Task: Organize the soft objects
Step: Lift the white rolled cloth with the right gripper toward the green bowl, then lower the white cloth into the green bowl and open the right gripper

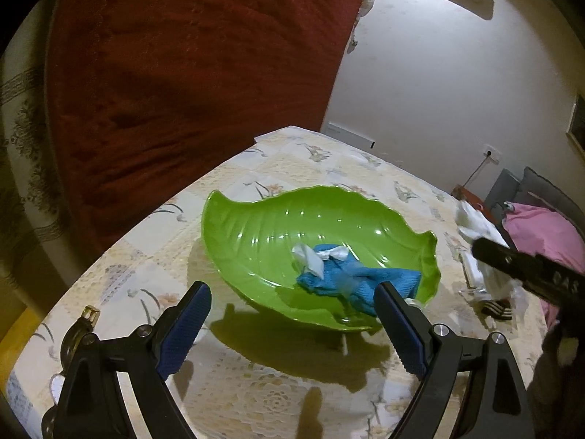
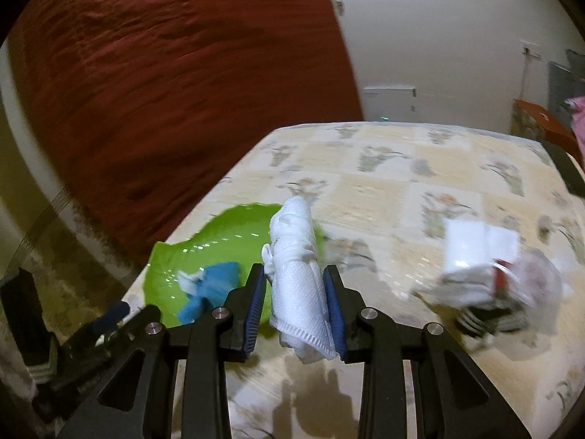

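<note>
A green leaf-shaped bowl [image 1: 256, 226] [image 2: 190, 256] stands on the table and holds a blue cloth bundle [image 1: 340, 274] [image 2: 215, 285] tied with white ribbon. My left gripper [image 1: 292, 292] is open just in front of the bowl's near rim, with nothing between its fingers. My right gripper [image 2: 294, 274] is shut on a rolled white cloth [image 2: 298, 263], held above the table right of the bowl. In the left wrist view the right gripper's black body [image 1: 530, 274] crosses the right edge, with white cloth [image 1: 471, 219] beyond it.
A floral tablecloth [image 2: 420, 190] covers the table. A blurred pile of white and striped soft items [image 2: 490, 278] lies at the right. A dark red curtain [image 1: 182, 73] hangs behind. A watch-like strap [image 1: 82, 325] lies near the left edge. Pink fabric [image 1: 541, 230] sits beyond the table.
</note>
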